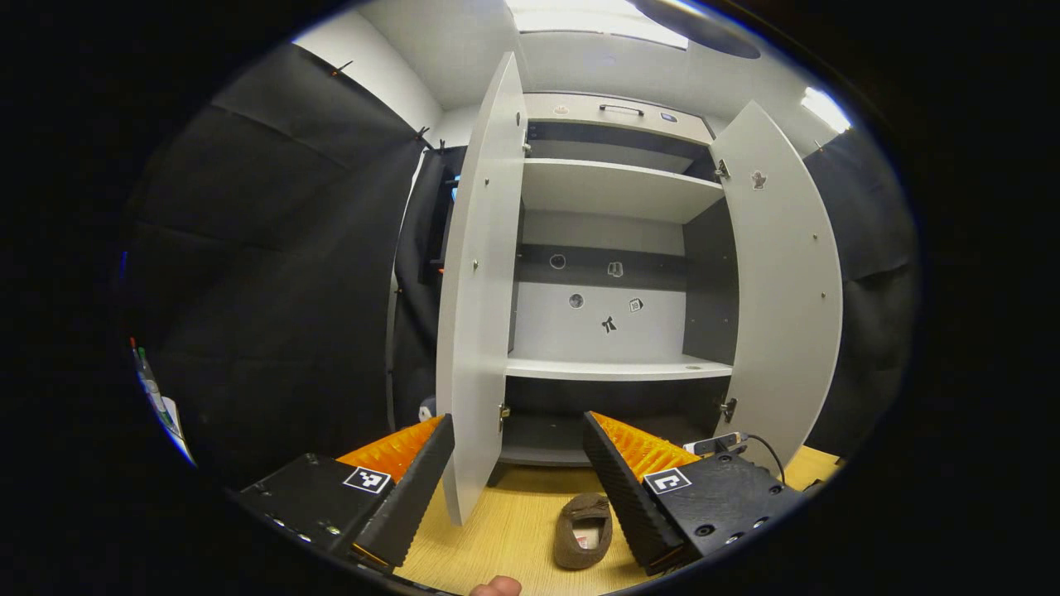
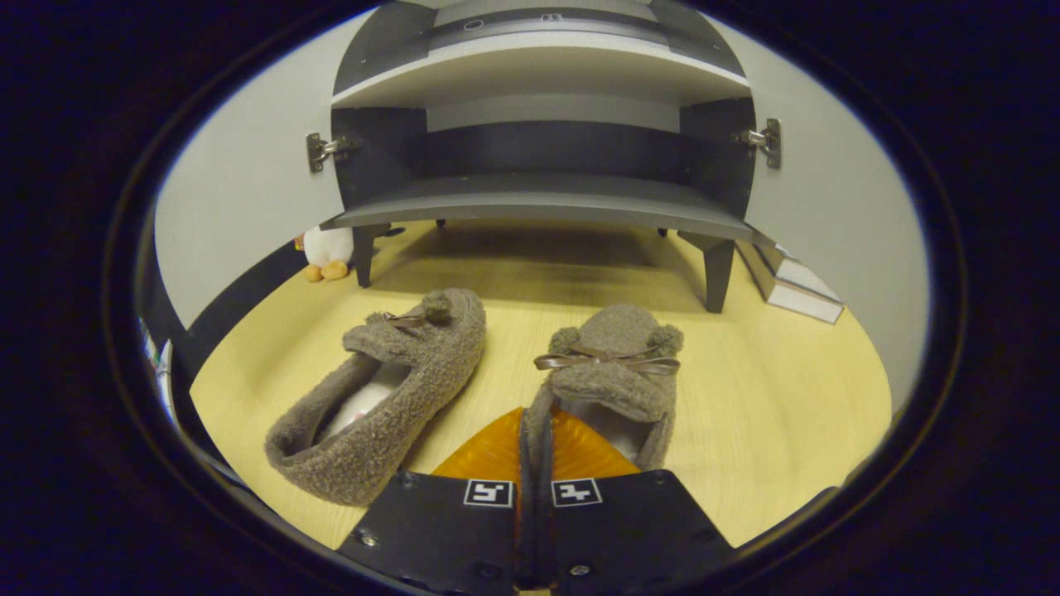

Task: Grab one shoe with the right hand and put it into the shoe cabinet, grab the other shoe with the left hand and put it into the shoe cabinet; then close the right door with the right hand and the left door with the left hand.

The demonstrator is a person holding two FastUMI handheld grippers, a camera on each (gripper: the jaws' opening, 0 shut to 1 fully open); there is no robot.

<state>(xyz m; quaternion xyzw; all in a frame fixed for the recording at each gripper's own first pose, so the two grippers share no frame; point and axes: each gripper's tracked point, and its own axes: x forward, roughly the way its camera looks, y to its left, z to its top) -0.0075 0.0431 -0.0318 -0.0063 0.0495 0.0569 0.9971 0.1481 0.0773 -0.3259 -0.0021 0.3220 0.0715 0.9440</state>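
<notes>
Two fuzzy brown slippers with ribbon bows are lying on the wooden floor (image 2: 770, 389) before the open shoe cabinet (image 2: 542, 203). The right gripper (image 2: 534, 443) jaws are pinching the right slipper (image 2: 613, 372) at its side wall; the left slipper (image 2: 389, 389) is lying just beside. The left gripper (image 1: 517, 463) jaws are standing spread, well above.

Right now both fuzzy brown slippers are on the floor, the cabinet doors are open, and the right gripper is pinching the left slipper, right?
Not quite. In the right gripper view, the right gripper is pinching the side wall of the right slipper, not the left slipper, which lies free beside it. The rest holds: both slippers sit on the wooden floor, and the shoe cabinet has both doors open.
</notes>
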